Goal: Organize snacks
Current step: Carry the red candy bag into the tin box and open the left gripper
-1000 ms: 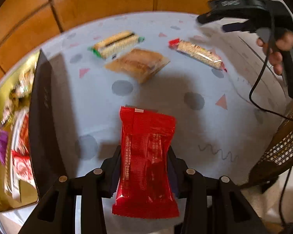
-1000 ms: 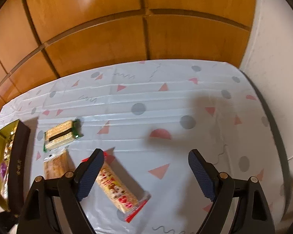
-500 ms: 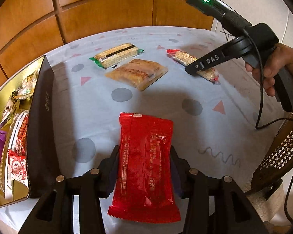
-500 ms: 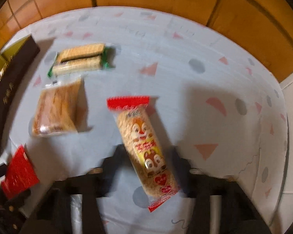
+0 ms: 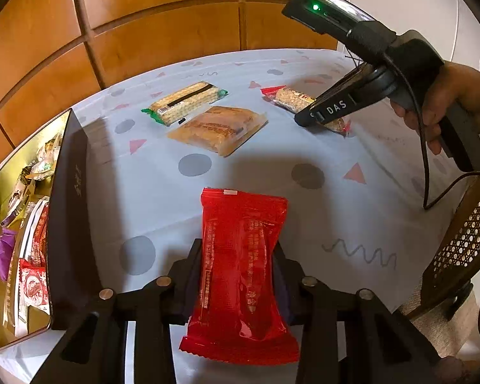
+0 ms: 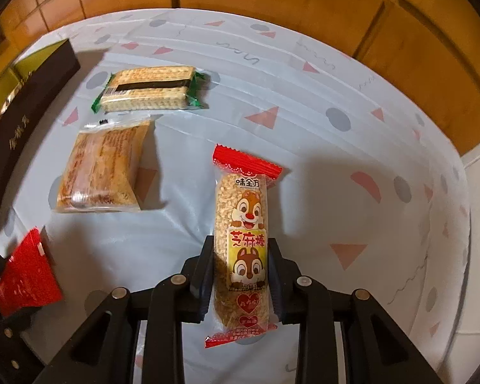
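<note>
While left hand-held gripper (image 5: 238, 275) clamps red packet (image 5: 240, 275), right hand-held gripper (image 6: 240, 275) grips sesame bar (image 6: 241, 240).

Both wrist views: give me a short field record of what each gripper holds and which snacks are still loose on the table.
left gripper: shut on red snack packet
right gripper: shut on sesame stick bar
loose on tablecloth: green-ended cracker pack; clear-wrapped pastry, beside it
box: dark-walled, open, at left, already holding snacks
</note>
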`<state>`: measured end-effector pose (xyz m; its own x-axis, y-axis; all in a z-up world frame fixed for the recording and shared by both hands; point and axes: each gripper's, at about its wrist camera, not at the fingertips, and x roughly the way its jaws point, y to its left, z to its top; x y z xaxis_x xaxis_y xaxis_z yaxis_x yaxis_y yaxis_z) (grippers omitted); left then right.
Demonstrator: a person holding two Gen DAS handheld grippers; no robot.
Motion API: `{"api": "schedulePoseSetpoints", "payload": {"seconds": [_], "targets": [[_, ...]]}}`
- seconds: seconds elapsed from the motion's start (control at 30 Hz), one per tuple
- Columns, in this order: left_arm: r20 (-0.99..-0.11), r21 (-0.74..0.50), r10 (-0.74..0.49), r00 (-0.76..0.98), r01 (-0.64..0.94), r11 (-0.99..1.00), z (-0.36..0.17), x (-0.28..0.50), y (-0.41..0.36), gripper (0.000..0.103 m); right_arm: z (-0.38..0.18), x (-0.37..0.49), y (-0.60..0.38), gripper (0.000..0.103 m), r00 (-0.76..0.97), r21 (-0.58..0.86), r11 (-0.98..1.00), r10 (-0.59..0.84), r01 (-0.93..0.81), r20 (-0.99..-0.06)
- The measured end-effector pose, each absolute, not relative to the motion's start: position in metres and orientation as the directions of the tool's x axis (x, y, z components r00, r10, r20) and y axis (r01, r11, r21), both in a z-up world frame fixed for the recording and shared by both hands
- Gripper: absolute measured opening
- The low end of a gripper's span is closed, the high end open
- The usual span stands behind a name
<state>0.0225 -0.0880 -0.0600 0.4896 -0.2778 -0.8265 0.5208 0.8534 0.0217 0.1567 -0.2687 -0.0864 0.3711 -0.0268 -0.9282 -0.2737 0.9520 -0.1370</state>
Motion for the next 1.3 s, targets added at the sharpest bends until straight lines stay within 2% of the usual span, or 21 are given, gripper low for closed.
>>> {"api": "schedulePoseSetpoints", "payload": {"seconds": [0.2, 0.4, 0.53, 0.67, 0.8, 0.97, 1.3], "targets": [[-0.813, -0.027, -0.319, 0.487, 0.517, 0.856, -0.051, 0.022, -0.082, 0.039, -0.083, 0.151, -0.266, 0.03, 0.382, -0.17, 0.943, -0.05, -0.287, -0.923], [-0.765, -0.123, -0.392, 0.511, 0.481, 0.868, -0.01, 0.024, -0.062, 0.039, -0.083, 0.152, -0.263, 0.03, 0.388, -0.181, 0.938, -0.055, -0.296, -0.92], [-0.732, -0.143, -0.389, 0.559, 0.432, 0.891, 0.019, 0.028, -0.038, 0.039, -0.083, 0.151, -0.26, 0.03, 0.398, -0.2, 0.93, -0.064, -0.309, -0.915], [-0.711, -0.184, -0.361, 0.603, 0.336, 0.924, 0.042, 0.041, 0.005, 0.039, -0.083, 0.146, -0.252, 0.03, 0.411, -0.227, 0.918, -0.079, -0.324, -0.908], [-0.722, -0.249, -0.3, 0.623, 0.17, 0.953, 0.048, 0.066, 0.067, 0.039, -0.082, 0.144, -0.247, 0.031, 0.415, -0.243, 0.912, -0.091, -0.329, -0.905], [-0.762, -0.266, -0.211, 0.612, 0.002, 0.964, 0.036, 0.094, 0.13, 0.039, -0.08, 0.142, -0.244, 0.031, 0.418, -0.247, 0.911, -0.093, -0.33, -0.904], [-0.801, -0.374, -0.199, 0.564, -0.212, 0.903, 0.007, 0.155, 0.191, 0.039, -0.081, 0.141, -0.24, 0.031, 0.426, -0.266, 0.906, -0.108, -0.331, -0.898]]}}
